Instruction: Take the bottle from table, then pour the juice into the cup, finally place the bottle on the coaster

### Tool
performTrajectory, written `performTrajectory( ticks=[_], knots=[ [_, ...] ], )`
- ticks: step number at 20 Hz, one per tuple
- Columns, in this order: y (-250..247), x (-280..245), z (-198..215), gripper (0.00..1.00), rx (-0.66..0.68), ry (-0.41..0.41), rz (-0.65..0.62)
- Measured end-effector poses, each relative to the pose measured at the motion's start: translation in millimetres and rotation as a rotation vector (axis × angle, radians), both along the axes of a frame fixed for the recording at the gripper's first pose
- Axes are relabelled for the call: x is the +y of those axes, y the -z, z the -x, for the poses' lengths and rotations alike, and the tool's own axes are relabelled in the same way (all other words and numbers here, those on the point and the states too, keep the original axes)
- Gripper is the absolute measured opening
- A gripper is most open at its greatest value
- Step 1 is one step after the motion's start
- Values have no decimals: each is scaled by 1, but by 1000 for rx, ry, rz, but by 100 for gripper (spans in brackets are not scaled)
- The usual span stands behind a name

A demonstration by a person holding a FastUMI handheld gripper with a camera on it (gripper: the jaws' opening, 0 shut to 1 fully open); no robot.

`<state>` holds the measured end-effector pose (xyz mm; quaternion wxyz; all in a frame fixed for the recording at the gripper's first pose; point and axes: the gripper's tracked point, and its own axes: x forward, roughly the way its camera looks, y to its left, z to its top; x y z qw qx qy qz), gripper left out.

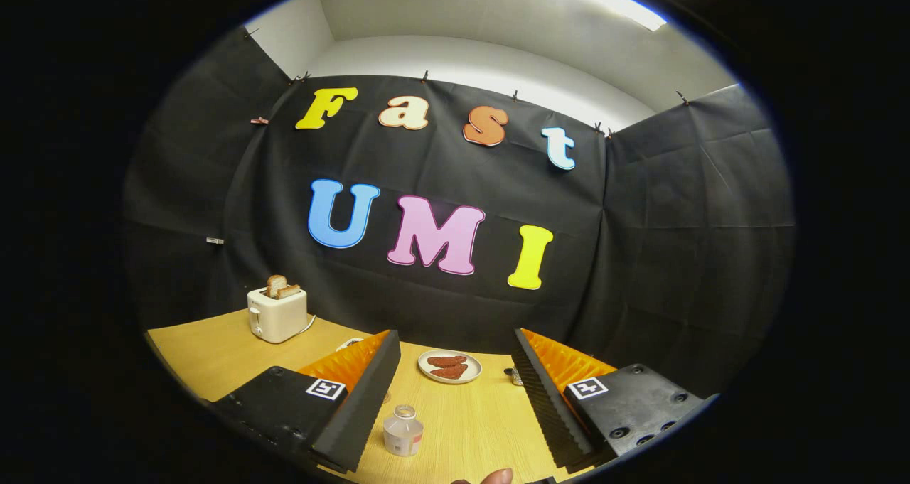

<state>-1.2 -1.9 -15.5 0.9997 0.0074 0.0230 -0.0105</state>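
**Fingers spread above the bottle, grasp not yet made**

On the wooden tabletop (213, 349), at the far left near the booth's cloth wall, stands a pale toaster (276, 315) with two slices of toast (281, 286) poking out of its slots. Moving right, the gripper (455, 391) rides high over the wood with its fingers wide apart and nothing between their pads. Just beside the left finger's inner face, low down and close to the camera, sits the bottle (403, 431): small, clear-topped, with a pale label band, upright on the wood and touched by neither finger. Beyond the fingers, roughly midway between them, a white plate (449, 366) carries two reddish-brown pieces of food. Further right, a small metallic-looking object (516, 377) peeks out at the right finger's edge; it is too hidden to name. A fingertip of a person's hand (495, 476) shows at the very bottom, near the bottle. A rim of something pale (349, 342) also peeks out behind the left finger; whether it is the cup or the coaster cannot be told.

The step in hand looks like the first one, taking the bottle. The bottle lies off-centre, toward the left finger, so the next move likely calls for shifting the gripper left and lowering it until the bottle's body sits squarely between the pads, then closing gently enough not to tip it.
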Motion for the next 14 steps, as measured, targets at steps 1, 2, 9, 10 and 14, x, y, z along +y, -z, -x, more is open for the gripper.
performTrajectory(
  ticks=[1, 2, 9, 10, 14],
  knots=[
    [1, 0, 0, 97, 0, -1, -4],
    [2, 1, 1, 97, 0, -1, -7],
    [40, 11, 3, 97, 1, -12, -34],
    [53, 13, 4, 97, 13, -11, -25],
    [100, 26, 3, 97, 55, -35, -33]
  ],
)
